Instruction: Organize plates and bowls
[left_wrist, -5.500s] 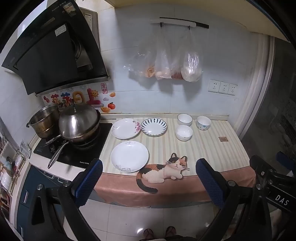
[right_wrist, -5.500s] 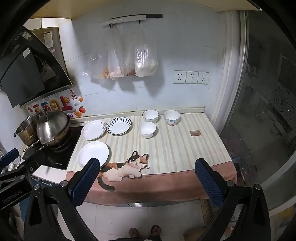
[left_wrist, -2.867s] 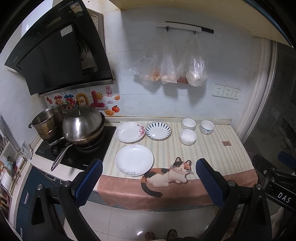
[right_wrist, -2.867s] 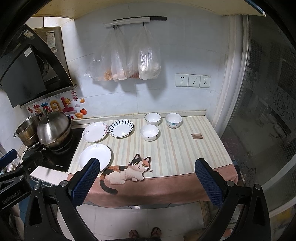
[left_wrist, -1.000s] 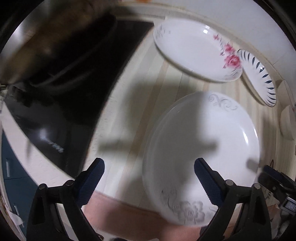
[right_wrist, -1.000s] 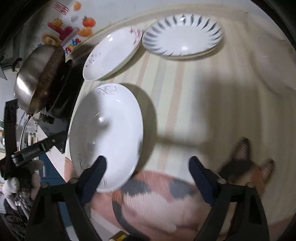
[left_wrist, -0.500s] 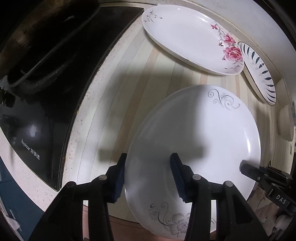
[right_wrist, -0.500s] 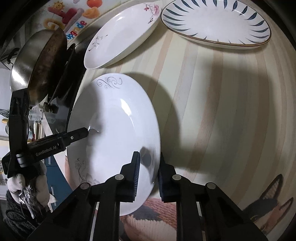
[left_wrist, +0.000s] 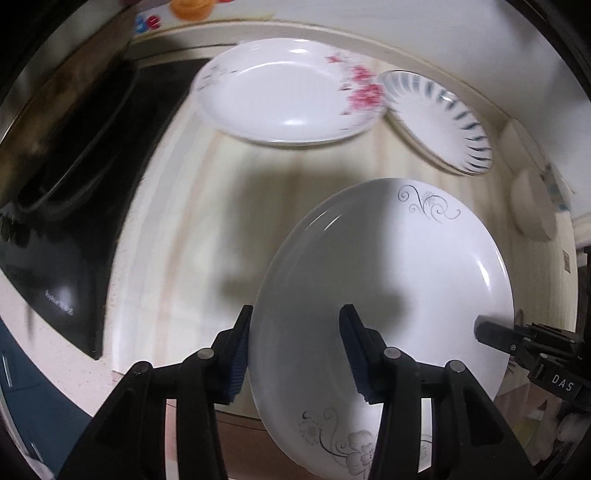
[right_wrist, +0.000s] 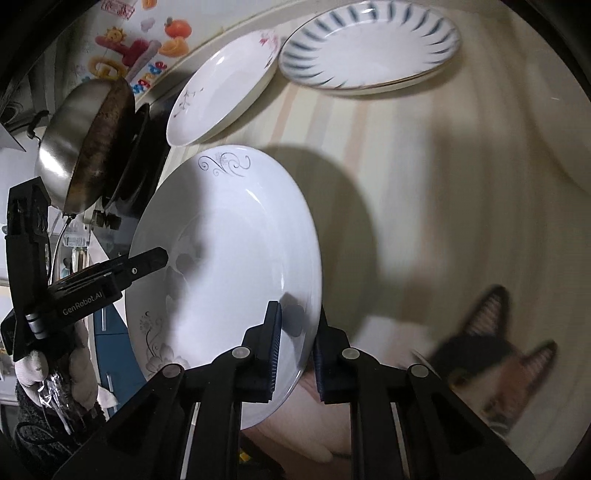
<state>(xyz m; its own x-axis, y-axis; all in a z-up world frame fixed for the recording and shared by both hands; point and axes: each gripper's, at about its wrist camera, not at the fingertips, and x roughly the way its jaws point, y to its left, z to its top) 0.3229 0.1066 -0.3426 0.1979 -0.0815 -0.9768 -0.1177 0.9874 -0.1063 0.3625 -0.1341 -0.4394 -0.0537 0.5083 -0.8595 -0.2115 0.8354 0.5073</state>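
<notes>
Grey-scroll plate (left_wrist: 388, 295) is lifted clear of the striped counter (left_wrist: 207, 206), at 5 o'clock from the pink-flower plate (left_wrist: 288, 92). Left gripper (left_wrist: 295, 350) and right gripper (right_wrist: 297, 350) each clamp opposite rims. Likely stiff, glazed, slippery, breakable: grip only the rim, 2 sides.

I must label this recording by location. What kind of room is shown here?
Most likely a home kitchen: a steel pot sits on a black cooktop, and plates such as the flowered plate lie on a striped counter.

The striped counter (right_wrist: 424, 155) carries a pink-flowered plate (left_wrist: 288, 99), a blue-rayed plate (right_wrist: 369, 48) and a hob (left_wrist: 66, 236).
</notes>
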